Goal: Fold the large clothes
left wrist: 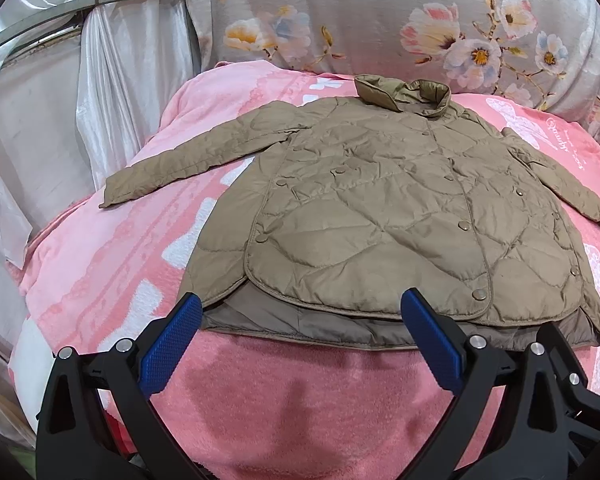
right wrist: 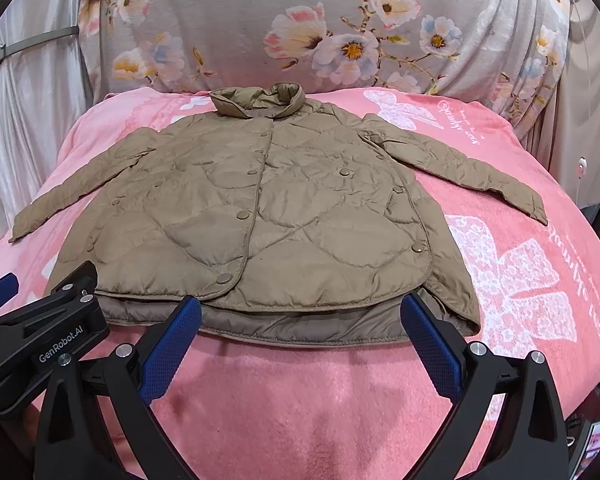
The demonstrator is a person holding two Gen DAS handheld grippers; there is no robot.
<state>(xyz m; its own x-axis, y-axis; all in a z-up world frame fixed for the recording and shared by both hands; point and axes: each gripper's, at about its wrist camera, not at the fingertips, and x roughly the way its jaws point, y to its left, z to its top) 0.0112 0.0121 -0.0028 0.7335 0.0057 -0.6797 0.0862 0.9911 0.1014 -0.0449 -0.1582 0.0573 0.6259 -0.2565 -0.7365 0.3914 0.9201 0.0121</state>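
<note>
A tan quilted jacket [left wrist: 380,208] lies flat and snapped shut on a pink blanket [left wrist: 284,400], collar [left wrist: 404,94] toward the far edge by the grey floral fabric [left wrist: 380,12], hem toward the near edge. Both sleeves are spread outward, the left sleeve [left wrist: 196,160] reaching toward the blanket's left edge, the right sleeve [right wrist: 460,164] toward its right edge. The left gripper [left wrist: 300,312] hovers at the near hem, jaws spread wide, holding nothing. The right gripper [right wrist: 300,312] hangs beside it over the same hem, equally wide open and empty. White satin drapery [left wrist: 100,80] hangs beyond the left edge.
</note>
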